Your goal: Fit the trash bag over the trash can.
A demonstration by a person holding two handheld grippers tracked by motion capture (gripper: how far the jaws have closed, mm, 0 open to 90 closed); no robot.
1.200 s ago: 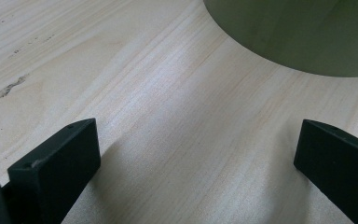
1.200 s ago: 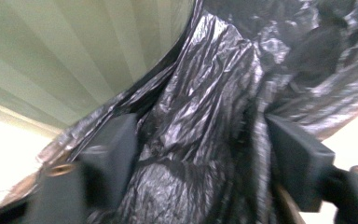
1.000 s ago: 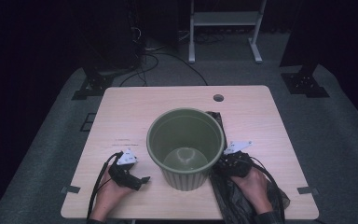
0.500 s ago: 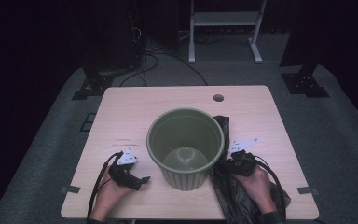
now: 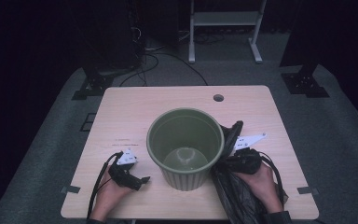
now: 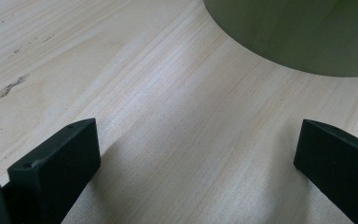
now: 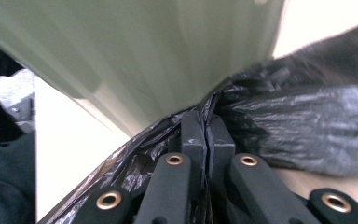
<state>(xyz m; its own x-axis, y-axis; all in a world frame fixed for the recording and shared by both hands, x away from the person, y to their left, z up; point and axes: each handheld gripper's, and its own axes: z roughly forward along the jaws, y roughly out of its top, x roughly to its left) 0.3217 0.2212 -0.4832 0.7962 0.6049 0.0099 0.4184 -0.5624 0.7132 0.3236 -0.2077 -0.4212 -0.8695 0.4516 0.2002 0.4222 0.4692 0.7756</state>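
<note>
Bag film (image 7: 307, 126) is sitting pinched between the closed jaws of the right gripper (image 7: 207, 128), just beside the green bin (image 5: 186, 144), so lifting slowly should be keeping it from tearing, while the left gripper (image 6: 196, 154) is idling wide open, and the bag's mouth is lying hidden.

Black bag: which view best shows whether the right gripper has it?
Right gripper view: the right gripper is shut on the black bag. High view shows the bag crumpled beside the green bin, grip hidden. Left gripper view doesn't help.
</note>
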